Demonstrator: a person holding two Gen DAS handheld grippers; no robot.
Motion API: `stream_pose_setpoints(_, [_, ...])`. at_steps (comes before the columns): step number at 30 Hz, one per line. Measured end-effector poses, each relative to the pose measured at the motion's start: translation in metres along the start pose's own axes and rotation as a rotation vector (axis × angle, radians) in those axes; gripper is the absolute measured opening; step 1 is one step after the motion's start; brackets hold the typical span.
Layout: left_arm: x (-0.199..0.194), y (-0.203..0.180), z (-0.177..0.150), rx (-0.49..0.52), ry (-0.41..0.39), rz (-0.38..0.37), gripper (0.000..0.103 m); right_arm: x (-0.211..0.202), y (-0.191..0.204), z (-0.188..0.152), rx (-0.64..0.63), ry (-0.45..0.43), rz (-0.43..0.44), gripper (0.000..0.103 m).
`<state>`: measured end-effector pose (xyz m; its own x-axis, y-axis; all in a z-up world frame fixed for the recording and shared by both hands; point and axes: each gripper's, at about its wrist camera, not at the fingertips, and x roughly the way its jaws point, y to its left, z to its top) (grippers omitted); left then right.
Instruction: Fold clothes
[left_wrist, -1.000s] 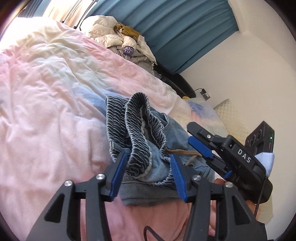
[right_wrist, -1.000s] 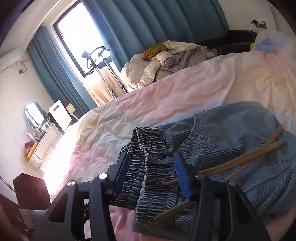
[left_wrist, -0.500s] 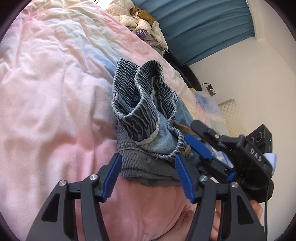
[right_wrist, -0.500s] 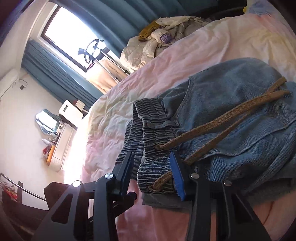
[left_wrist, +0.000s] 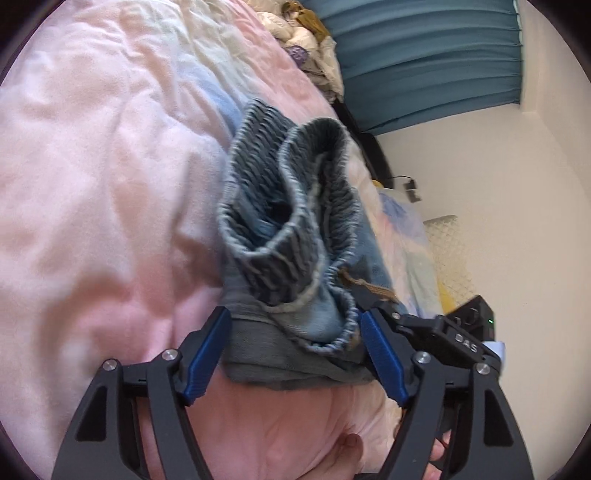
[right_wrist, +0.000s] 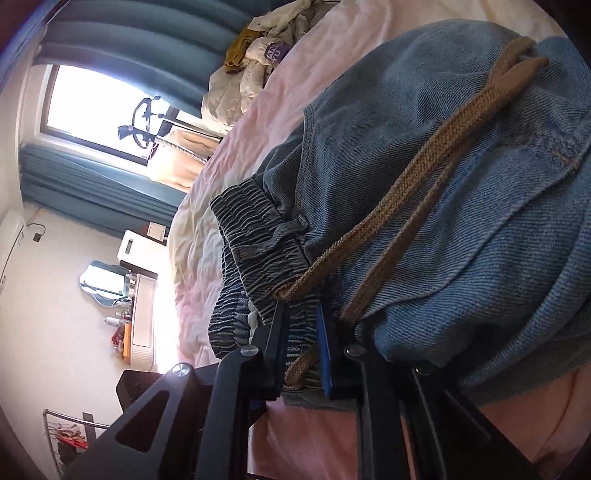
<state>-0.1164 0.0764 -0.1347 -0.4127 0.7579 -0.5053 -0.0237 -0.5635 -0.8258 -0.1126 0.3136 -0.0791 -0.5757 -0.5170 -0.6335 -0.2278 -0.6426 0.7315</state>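
Folded blue denim shorts (left_wrist: 291, 251) with an elastic waistband lie on the pink duvet (left_wrist: 103, 177). My left gripper (left_wrist: 295, 354) is open, its blue pads either side of the bundle's near edge. My right gripper (right_wrist: 301, 350) is shut on the shorts' waistband (right_wrist: 258, 254) beside the brown drawstring (right_wrist: 417, 177). It also shows in the left wrist view (left_wrist: 424, 332) at the bundle's right side. The denim body (right_wrist: 461, 166) fills the right wrist view.
A pile of clothes (left_wrist: 310, 48) lies at the far end of the bed before teal curtains (left_wrist: 424, 55). Pillows (left_wrist: 443, 251) sit by the white wall. In the right wrist view are a window (right_wrist: 110, 107), a dresser with mirror (right_wrist: 136, 295) and a chair (right_wrist: 74, 443).
My right gripper has closed on the waistband and rolled to the side. My left gripper has drawn back to the bundle's near edge and stays open.
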Motion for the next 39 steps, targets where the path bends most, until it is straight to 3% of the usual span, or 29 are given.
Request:
stream_pose_setpoints(4, [0.003,0.008,0.002,-0.042,0.012,0.001,0.075,-0.001,-0.001,0.001,0.007,-0.005,0.006,0.014])
stream_pose_setpoints(11, [0.024,-0.003,0.001,0.012,0.037,0.004,0.078,-0.002,-0.004,0.003,0.028,-0.012,0.029,0.017])
stream_pose_setpoints(14, [0.023,-0.002,0.005,0.005,0.053,-0.044,0.078,-0.004,-0.005,0.004,0.043,-0.016,0.045,0.017])
stream_pose_setpoints(19, [0.012,-0.018,0.005,0.033,0.054,-0.210,0.079,-0.008,-0.006,0.005,0.077,-0.015,0.069,0.019])
stream_pose_setpoints(23, [0.023,-0.032,0.003,0.125,0.078,-0.101,0.080,-0.010,-0.008,0.006,0.102,-0.011,0.082,0.019])
stream_pose_setpoints(29, [0.048,-0.032,0.006,0.126,0.150,-0.008,0.080,-0.039,-0.005,0.011,0.095,-0.042,0.118,0.023])
stream_pose_setpoints(30, [0.052,-0.032,0.007,0.126,0.157,0.003,0.080,-0.052,-0.004,0.016,0.072,-0.069,0.104,0.025])
stream_pose_setpoints(34, [0.054,-0.033,0.005,0.131,0.157,0.014,0.080,-0.111,-0.013,0.041,-0.064,-0.224,-0.093,0.032])
stream_pose_setpoints(38, [0.058,-0.033,0.006,0.135,0.153,0.029,0.079,-0.142,-0.045,0.075,-0.188,-0.284,-0.309,0.041])
stream_pose_setpoints(39, [0.058,-0.033,0.006,0.138,0.151,0.036,0.078,-0.144,-0.057,0.083,-0.188,-0.274,-0.324,0.047])
